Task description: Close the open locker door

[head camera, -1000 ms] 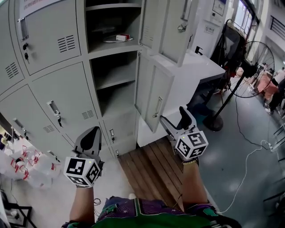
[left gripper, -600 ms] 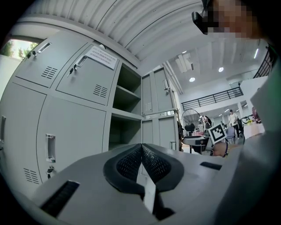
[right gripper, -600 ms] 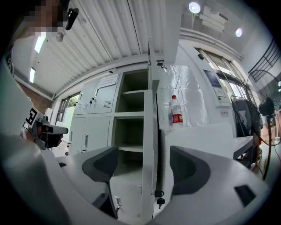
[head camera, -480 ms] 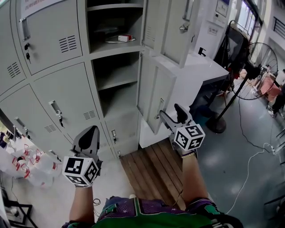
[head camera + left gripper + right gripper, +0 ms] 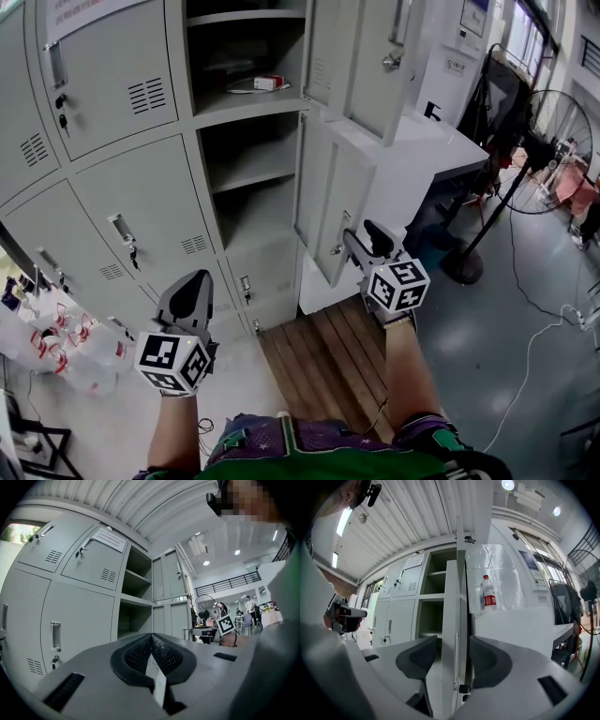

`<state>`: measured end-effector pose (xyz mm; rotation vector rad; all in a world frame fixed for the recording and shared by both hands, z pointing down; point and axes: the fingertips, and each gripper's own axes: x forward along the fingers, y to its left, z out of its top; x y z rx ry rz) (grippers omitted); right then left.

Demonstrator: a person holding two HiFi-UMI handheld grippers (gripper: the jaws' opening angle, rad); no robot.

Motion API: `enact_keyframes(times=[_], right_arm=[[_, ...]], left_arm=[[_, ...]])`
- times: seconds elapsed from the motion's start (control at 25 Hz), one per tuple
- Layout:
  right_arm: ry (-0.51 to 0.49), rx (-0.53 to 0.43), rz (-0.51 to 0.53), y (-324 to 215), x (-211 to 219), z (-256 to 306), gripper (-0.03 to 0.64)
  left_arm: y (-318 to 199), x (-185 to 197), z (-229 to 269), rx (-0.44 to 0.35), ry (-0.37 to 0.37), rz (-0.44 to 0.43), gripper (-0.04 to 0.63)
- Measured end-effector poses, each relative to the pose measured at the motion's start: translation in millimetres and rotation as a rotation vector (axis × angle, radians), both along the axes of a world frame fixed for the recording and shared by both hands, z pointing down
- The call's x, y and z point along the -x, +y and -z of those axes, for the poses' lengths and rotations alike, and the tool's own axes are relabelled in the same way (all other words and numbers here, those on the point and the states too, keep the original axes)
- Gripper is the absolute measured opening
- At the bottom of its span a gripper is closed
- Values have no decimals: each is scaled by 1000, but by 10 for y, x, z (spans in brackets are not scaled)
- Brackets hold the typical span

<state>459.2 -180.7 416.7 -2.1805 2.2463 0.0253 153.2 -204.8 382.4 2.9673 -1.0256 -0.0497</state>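
The grey lockers [image 5: 141, 197] have two doors standing open in the middle column. The lower open door [image 5: 323, 202] swings out to the right, with its handle and free edge beside my right gripper [image 5: 361, 236]. In the right gripper view the door's edge [image 5: 452, 616] stands upright between the two jaws of the right gripper [image 5: 453, 654], which have just been closing. The pads sit close to both faces with thin gaps showing. My left gripper [image 5: 192, 286] hangs lower left before the closed lockers; its jaws [image 5: 151, 639] are shut on nothing.
An upper open door [image 5: 361, 56] hangs above the lower one. A white desk [image 5: 422, 150] stands behind the doors, with a bottle [image 5: 489, 592] on it. A pedestal fan [image 5: 553, 150] and a floor cable [image 5: 534, 347] are at right. A wooden pallet [image 5: 323, 356] lies underfoot.
My right gripper has moved forward onto the lower door's free edge and its jaws have narrowed around it. The left gripper has stayed put.
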Motion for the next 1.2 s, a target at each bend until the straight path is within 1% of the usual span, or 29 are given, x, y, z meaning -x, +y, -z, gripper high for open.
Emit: enact_keyframes(times=[0.08, 0.24, 0.28, 0.32, 0.4, 0.56, 0.96, 1.2], right_arm=[[4, -3, -1, -18, -5, -8, 190], [11, 5, 15, -72, 20, -39, 172], [12, 9, 20, -86, 29, -48, 156], [11, 11, 23, -99, 39, -57, 124], [12, 10, 20, -103, 54, -70, 104], [7, 7, 21, -97, 57, -70, 104], [11, 21, 98, -137, 224, -74, 124], [-13, 38, 66, -151, 231, -87, 124]], left_arm=[[-11, 3, -7, 0, -2, 1, 21], [-48, 15, -8, 2, 0, 6, 21], [-57, 14, -9, 2, 1, 7, 21], [-63, 14, -12, 2, 2, 8, 21], [-65, 14, -26, 5, 2, 9, 21], [-69, 9, -24, 4, 1, 5, 21], [-21, 5, -46, 17, 9, -8, 21], [-11, 58, -56, 19, 9, 3, 21]])
